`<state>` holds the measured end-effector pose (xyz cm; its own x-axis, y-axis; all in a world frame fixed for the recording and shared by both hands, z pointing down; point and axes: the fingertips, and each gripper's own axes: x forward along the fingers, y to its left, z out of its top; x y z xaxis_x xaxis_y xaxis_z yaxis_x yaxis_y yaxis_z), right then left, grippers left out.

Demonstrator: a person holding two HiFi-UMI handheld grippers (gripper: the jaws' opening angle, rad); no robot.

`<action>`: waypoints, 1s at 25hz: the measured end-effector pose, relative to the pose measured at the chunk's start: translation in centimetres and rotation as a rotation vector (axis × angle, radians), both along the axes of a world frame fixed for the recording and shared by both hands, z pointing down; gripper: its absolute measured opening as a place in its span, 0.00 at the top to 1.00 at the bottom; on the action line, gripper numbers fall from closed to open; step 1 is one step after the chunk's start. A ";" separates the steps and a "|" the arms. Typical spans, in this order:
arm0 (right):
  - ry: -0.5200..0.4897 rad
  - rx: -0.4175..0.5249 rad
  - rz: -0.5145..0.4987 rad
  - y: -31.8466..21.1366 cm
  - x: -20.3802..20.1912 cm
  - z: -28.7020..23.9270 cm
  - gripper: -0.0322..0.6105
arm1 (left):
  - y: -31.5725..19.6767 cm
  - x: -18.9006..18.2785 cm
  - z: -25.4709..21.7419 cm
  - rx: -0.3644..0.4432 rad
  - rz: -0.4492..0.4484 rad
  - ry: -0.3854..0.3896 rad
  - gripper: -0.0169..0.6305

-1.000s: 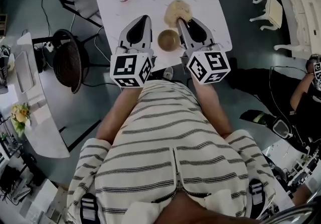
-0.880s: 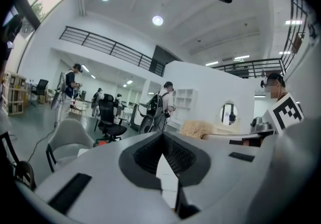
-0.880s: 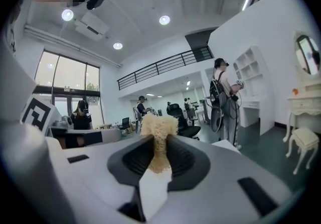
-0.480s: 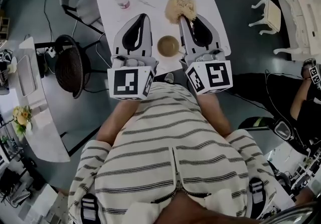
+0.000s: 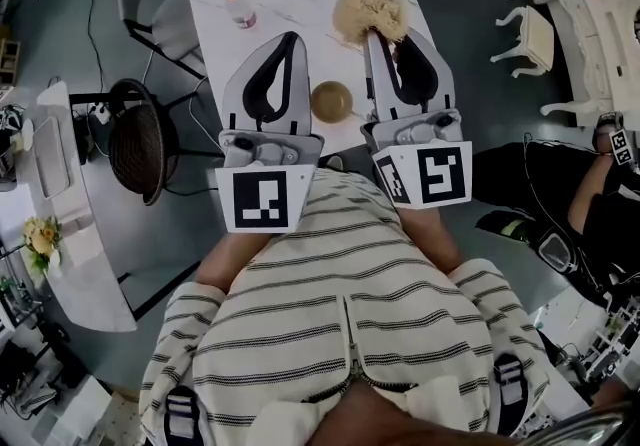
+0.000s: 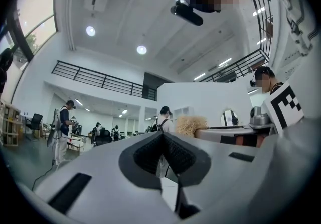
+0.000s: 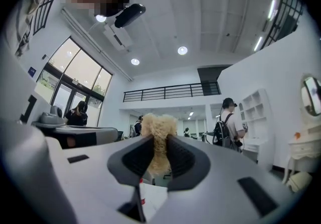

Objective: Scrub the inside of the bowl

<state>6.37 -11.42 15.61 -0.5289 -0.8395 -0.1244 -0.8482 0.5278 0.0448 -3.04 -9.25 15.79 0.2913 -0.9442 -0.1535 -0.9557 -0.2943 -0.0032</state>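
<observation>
The right claw [image 5: 388, 34] covers the near edge of the scrubber [image 5: 368, 4]. The inside of the bowl [image 5: 331, 101] is too small to make out.

Left gripper [image 5: 289, 36] and right gripper [image 5: 386, 33] higher, scrubber [image 5: 368, 4] now farther from the bowl [image 5: 331, 101].

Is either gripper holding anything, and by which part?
The right gripper clamps the tan fibrous scrubber by its near edge; left gripper shut, empty.

Cream zip-front top [image 5: 345, 319], thin dark horizontal stripes
</observation>
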 end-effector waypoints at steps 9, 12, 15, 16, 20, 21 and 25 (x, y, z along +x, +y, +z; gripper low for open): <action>0.008 0.044 0.001 0.7 0.1 -1.0 0.82 | 0.6 0.7 -0.1 0.007 -0.003 -0.018 0.97; 0.004 0.044 0.003 0.9 0.2 -0.7 0.82 | 0.6 0.8 0.3 0.003 -0.003 -0.017 0.97; 0.003 0.037 0.014 0.9 0.7 -0.4 0.82 | 0.7 1.0 0.6 -0.006 -0.006 -0.011 0.97; 0.003 0.035 0.020 0.8 0.9 -0.4 0.82 | 0.7 1.1 0.6 -0.007 -0.008 -0.013 0.97; 0.010 0.040 0.036 0.7 1.2 -0.5 0.82 | 0.8 1.3 0.6 -0.008 -0.007 -0.024 0.97; 0.011 0.041 0.037 0.7 1.2 -0.4 0.82 | 0.8 1.4 0.6 -0.008 -0.006 -0.024 0.97; 0.014 0.035 0.036 0.9 1.1 0.0 0.82 | 0.9 1.3 0.9 -0.015 -0.008 -0.016 0.97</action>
